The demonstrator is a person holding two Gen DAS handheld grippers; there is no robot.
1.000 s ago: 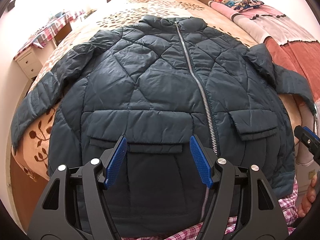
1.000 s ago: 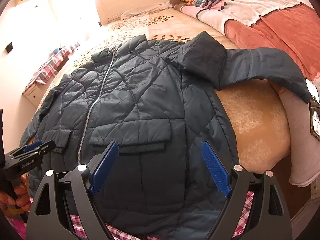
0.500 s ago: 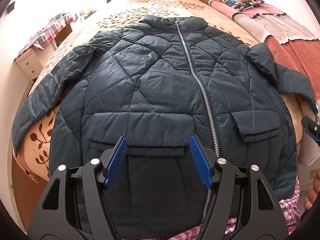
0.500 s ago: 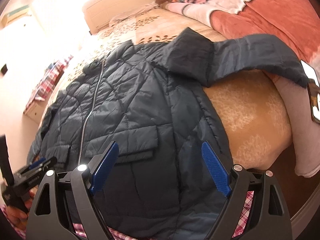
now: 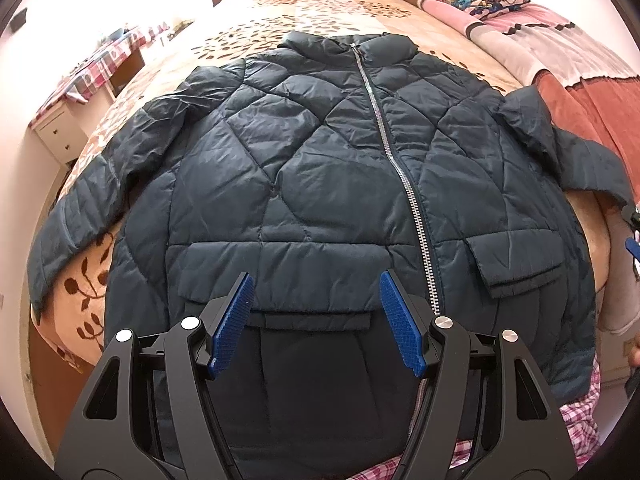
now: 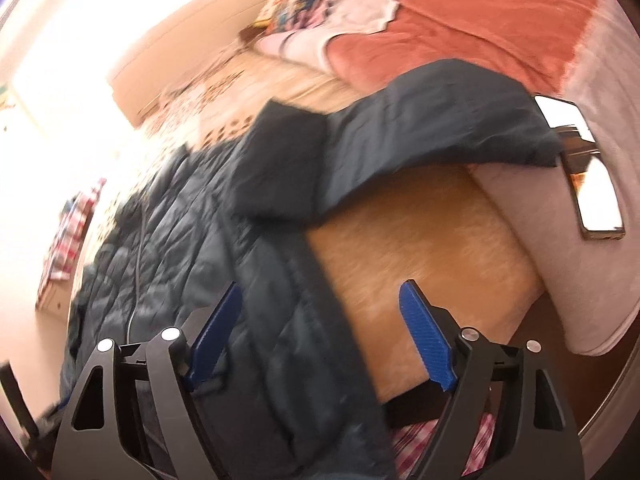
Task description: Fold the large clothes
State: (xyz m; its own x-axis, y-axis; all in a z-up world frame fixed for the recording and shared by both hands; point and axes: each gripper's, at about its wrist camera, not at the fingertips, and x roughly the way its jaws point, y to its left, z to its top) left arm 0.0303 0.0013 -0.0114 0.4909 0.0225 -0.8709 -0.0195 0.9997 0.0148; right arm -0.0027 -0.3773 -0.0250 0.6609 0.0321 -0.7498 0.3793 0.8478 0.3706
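Observation:
A dark navy quilted jacket [image 5: 312,184] lies face up on the bed, zipped, collar at the far end, hem toward me. My left gripper [image 5: 316,312] hovers open above its left pocket flap with nothing between the blue pads. My right gripper [image 6: 320,332] hangs over the jacket's right side edge [image 6: 280,320] and the bare bed beside it. Its jaws are closing slightly, wide apart, gripping nothing. The right sleeve [image 6: 420,132] stretches out to the right across the bed. The left sleeve [image 5: 76,208] drapes toward the bed's left edge.
The bed [image 5: 320,12] has a leaf-print sheet, with a pink and rust blanket [image 6: 480,24] along its right side. Two phones [image 6: 596,192] lie at the sleeve's cuff. A white nightstand [image 5: 60,132] stands at the left. A pink plaid garment [image 5: 580,432] shows below the hem.
My right gripper has swung to the right and rolled, from over the right pocket to the jacket's side edge and bare bed. The left gripper has stayed put.

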